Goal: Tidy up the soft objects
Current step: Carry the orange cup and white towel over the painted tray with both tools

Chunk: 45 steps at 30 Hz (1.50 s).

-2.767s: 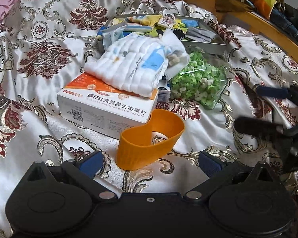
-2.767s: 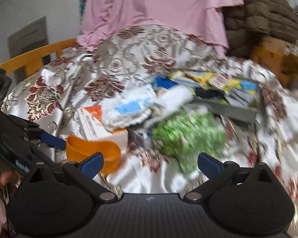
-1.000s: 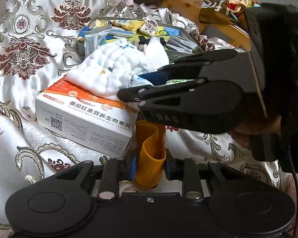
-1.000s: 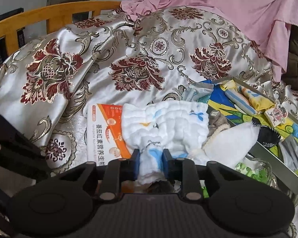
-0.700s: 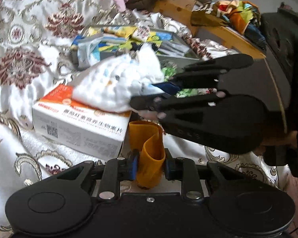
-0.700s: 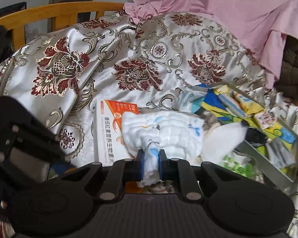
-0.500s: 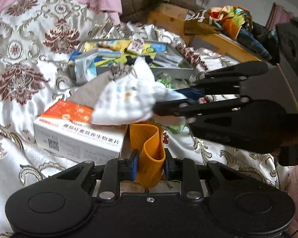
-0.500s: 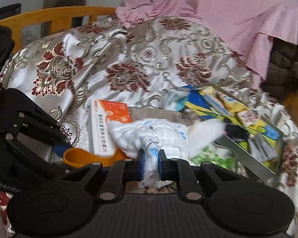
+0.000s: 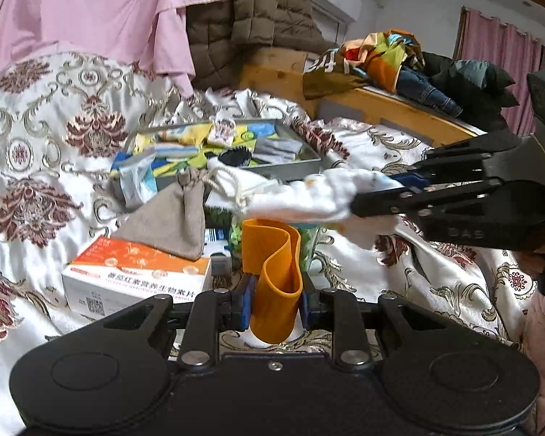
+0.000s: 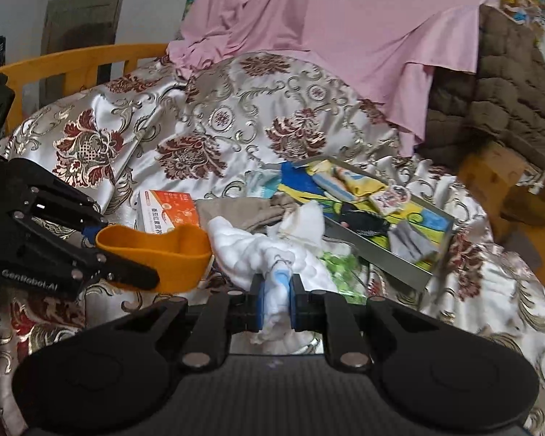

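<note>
My left gripper (image 9: 274, 299) is shut on a soft orange rubber sleeve (image 9: 276, 279), squeezed flat and held above the bed; the sleeve also shows at the left of the right wrist view (image 10: 156, 250). My right gripper (image 10: 275, 303) is shut on a white quilted cloth with blue print (image 10: 258, 250). In the left wrist view that cloth (image 9: 309, 196) hangs stretched from the right gripper (image 9: 378, 190) above the sleeve. A white drawstring pouch (image 9: 232, 178) trails at the cloth's far end. A grey drawstring pouch (image 9: 170, 218) lies on an orange and white box (image 9: 134, 272).
A grey metal tray (image 9: 290, 167) with several colourful folded cloths sits behind the box, also in the right wrist view (image 10: 392, 250). A clear bag of green and white pieces (image 10: 338, 265) lies under the cloth. Patterned satin bedspread (image 10: 218, 127), pink sheet, wooden bed rails and piled clothes surround.
The right gripper has lifted the white cloth off the box and pulled it right, uncovering the grey pouch. The left gripper has raised the orange sleeve, still gripped.
</note>
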Available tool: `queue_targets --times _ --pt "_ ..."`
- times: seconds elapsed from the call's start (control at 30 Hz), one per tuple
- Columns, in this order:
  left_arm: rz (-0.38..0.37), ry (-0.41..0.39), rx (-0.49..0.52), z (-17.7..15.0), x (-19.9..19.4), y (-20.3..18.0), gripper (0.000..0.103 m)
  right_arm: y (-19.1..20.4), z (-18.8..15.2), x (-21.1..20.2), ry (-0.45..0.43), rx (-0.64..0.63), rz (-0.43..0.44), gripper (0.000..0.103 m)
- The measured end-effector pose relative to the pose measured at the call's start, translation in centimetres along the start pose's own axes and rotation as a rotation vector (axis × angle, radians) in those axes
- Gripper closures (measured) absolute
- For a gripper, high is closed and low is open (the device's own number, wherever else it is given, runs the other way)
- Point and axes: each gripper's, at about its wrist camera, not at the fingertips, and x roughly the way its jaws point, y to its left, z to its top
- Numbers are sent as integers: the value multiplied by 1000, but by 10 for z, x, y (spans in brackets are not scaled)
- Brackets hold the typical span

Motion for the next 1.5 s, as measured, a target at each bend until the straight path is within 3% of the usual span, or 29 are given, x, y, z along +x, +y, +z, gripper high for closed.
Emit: queue_targets --times 0.33,0.77,1.17,1.5 --pt "-5 -56 -13 3 -15 -16 77 -16 -27 -46 -60 95 -7 89" --pt "32 -141 -107 29 -18 -22 76 -56 -47 -47 -116 202 -10 89" --pt "57 -155 -140 85 67 -4 76 -108 -9 8 -221 278 -18 89" --pt "132 -210 -199 184 170 39 76 -194 49 95 -365 440 -46 89"
